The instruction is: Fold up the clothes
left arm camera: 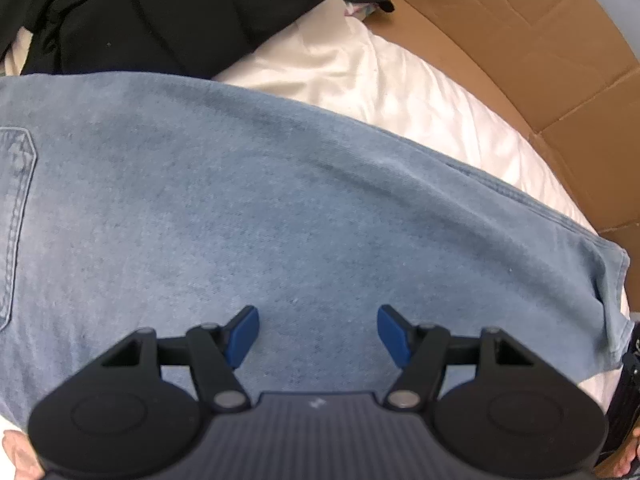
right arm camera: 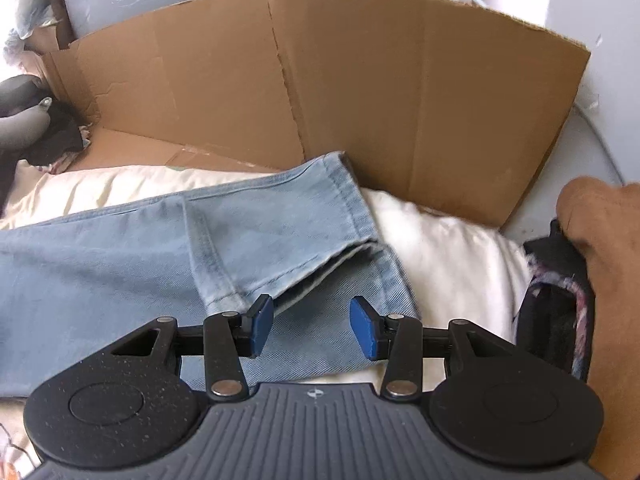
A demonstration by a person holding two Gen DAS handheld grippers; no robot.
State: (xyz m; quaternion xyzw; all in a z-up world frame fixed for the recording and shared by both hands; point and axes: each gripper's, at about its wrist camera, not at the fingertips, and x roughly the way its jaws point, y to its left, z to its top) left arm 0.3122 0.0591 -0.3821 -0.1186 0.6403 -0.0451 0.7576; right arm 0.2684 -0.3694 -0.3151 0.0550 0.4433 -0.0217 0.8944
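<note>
Jeans (left arm camera: pixel 280 208) lie flat across the white bedding (left arm camera: pixel 420 92), legs apparently laid one over the other, so a lengthwise fold looks done and the crosswise folds remain. The left wrist view shows the back pocket (left arm camera: pixel 16 216) end; the left hand-held gripper (left arm camera: pixel 318 334) hangs wide and empty. The right wrist view alone shows the hems (right arm camera: pixel 348 216) beside a cardboard box (right arm camera: pixel 360 92); the right hand-held gripper (right arm camera: pixel 312 326) stands partly open, gripping nothing.
</note>
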